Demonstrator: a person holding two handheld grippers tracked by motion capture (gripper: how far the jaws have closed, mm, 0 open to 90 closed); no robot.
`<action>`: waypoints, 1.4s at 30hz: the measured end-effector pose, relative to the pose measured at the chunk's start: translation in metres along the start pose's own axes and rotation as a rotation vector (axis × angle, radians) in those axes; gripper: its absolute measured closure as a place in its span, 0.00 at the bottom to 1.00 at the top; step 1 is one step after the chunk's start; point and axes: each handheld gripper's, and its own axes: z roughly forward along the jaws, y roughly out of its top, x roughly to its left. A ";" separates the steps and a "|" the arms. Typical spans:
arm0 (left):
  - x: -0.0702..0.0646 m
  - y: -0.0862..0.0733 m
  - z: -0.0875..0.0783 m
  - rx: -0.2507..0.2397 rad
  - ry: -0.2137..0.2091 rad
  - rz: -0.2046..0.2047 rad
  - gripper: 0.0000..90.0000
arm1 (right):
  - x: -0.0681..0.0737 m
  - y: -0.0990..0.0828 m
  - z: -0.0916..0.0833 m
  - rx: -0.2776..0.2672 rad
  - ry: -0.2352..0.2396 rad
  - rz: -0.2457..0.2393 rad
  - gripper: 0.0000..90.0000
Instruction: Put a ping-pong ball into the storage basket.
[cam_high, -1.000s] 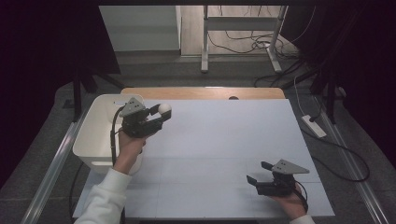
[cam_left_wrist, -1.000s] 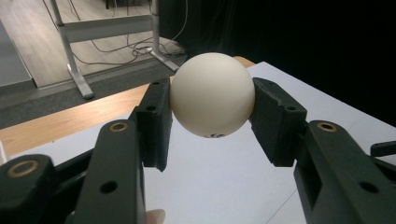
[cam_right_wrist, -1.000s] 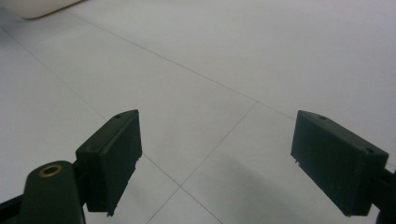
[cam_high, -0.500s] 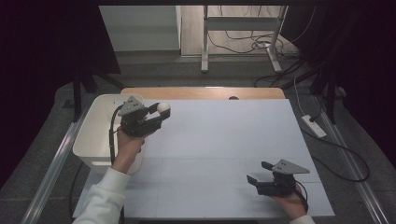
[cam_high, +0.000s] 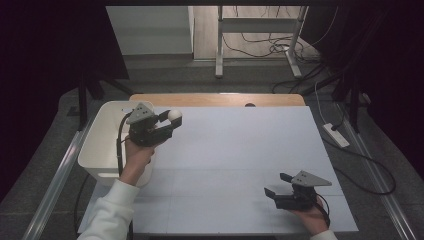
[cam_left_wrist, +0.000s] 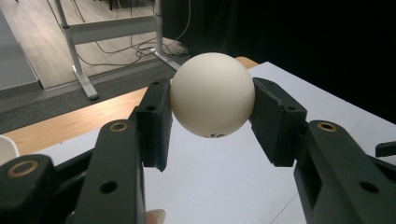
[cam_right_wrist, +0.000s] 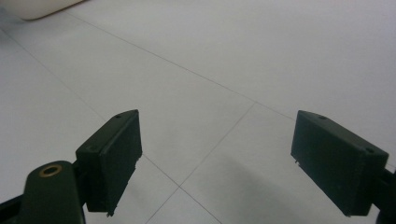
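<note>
A white ball (cam_left_wrist: 212, 94) sits pinched between the two black jaws of my left gripper (cam_left_wrist: 211, 114). In the high view that left gripper (cam_high: 169, 121) is held in the air at the table's left, near the bin, with the white ball (cam_high: 174, 115) at its tip. My right gripper (cam_high: 277, 185) rests low at the front right of the white table top (cam_high: 240, 145). Its jaws stand wide apart in the right gripper view, with only the table surface (cam_right_wrist: 210, 70) between them and the right gripper (cam_right_wrist: 217, 163) holding nothing.
A white plastic bin (cam_high: 102, 142) stands off the table's left edge, beside my left hand. A wooden strip (cam_high: 215, 99) borders the table's far side. Beyond it are metal stand legs (cam_high: 220, 50) and cables on the floor. A white power strip (cam_high: 336, 135) lies on the floor at right.
</note>
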 end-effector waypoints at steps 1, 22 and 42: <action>0.000 0.000 0.000 0.000 0.001 -0.001 0.57 | 0.000 0.000 0.000 0.000 0.000 0.000 0.18; 0.005 0.000 -0.004 -0.005 0.018 -0.004 0.57 | 0.000 0.000 0.000 -0.003 -0.006 0.001 0.18; 0.017 0.005 -0.015 -0.023 0.069 -0.014 0.57 | 0.000 0.001 -0.001 -0.005 -0.008 0.003 0.18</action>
